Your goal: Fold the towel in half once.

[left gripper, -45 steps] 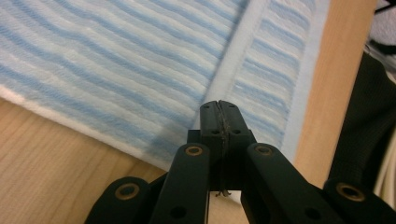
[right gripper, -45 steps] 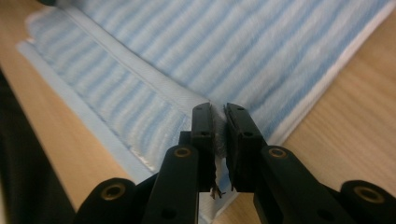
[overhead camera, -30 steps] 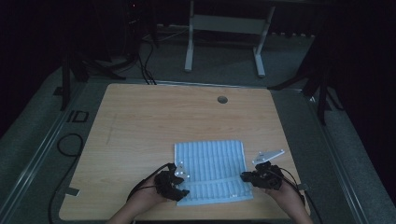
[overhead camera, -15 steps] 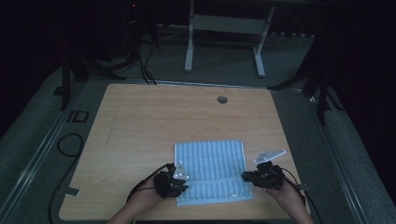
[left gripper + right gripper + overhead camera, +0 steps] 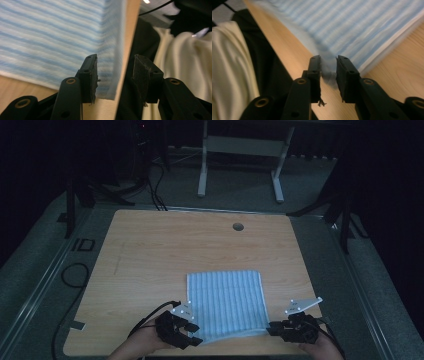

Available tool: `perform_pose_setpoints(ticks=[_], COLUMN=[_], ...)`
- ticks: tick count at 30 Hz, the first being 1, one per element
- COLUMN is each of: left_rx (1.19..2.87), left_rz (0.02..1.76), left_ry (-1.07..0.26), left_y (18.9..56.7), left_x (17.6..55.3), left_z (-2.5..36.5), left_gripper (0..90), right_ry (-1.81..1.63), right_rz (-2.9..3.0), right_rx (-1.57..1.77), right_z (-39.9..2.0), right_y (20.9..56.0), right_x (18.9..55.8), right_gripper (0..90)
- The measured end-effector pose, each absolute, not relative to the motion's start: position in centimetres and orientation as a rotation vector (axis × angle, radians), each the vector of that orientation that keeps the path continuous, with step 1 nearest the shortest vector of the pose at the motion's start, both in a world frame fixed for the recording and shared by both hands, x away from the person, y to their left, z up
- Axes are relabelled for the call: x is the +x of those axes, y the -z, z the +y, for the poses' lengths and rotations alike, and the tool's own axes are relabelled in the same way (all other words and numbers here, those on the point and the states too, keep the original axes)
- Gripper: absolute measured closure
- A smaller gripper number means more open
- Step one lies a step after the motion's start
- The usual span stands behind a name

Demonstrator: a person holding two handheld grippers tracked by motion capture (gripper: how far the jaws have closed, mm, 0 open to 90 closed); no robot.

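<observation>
On the near half of the wooden worktop (image 5: 165,250) lies the blue-and-white striped cloth (image 5: 226,302), spread flat, its front edge close to the person's side of the worktop. Around the worktop the room is dark: grey floor (image 5: 30,285), a white metal frame (image 5: 240,150) standing beyond the far edge, black cables (image 5: 157,185) trailing at the back left. A round hole (image 5: 238,226) sits near the worktop's far edge.

Now the tools, one at each front corner of the cloth. The left tool (image 5: 187,336) is at the near left corner; in the left gripper view (image 5: 113,75) its jaws have just been opening and stand apart, the cloth's corner hanging between them, touching the left pad at most, the other pad clear. The right tool (image 5: 272,329) is at the near right corner; in the right gripper view (image 5: 328,72) its jaws have just been opening too, the blurred corner between them, and whether the pads press it I cannot tell.
</observation>
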State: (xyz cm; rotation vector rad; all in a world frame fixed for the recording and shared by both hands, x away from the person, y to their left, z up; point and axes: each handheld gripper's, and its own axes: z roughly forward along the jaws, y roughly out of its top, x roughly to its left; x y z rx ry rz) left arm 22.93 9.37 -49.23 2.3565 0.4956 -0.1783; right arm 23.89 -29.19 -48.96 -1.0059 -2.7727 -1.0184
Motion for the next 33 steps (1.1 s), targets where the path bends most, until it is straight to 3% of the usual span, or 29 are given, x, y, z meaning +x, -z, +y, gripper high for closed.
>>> perform_pose_setpoints(ticks=[15,24,33], left_rx=[2.375,2.414,2.338], left_rz=[0.675,0.753,0.878], left_ry=[0.11,-0.046,-0.156], left_y=[50.7,50.5,49.6], left_x=[26.7,30.4,34.6], left_z=[10.4,10.5,12.0], left_gripper=[51.2,49.3,46.7], right_ry=[1.029,0.983,0.99], right_rz=[-2.802,-2.908,-2.965], right_rx=[-1.103,-1.132,-1.148], right_z=[-29.8,-28.0,-27.6], right_y=[48.8,49.0,47.6], right_x=[27.0,32.1,36.4], right_gripper=[64.9,57.3,56.1])
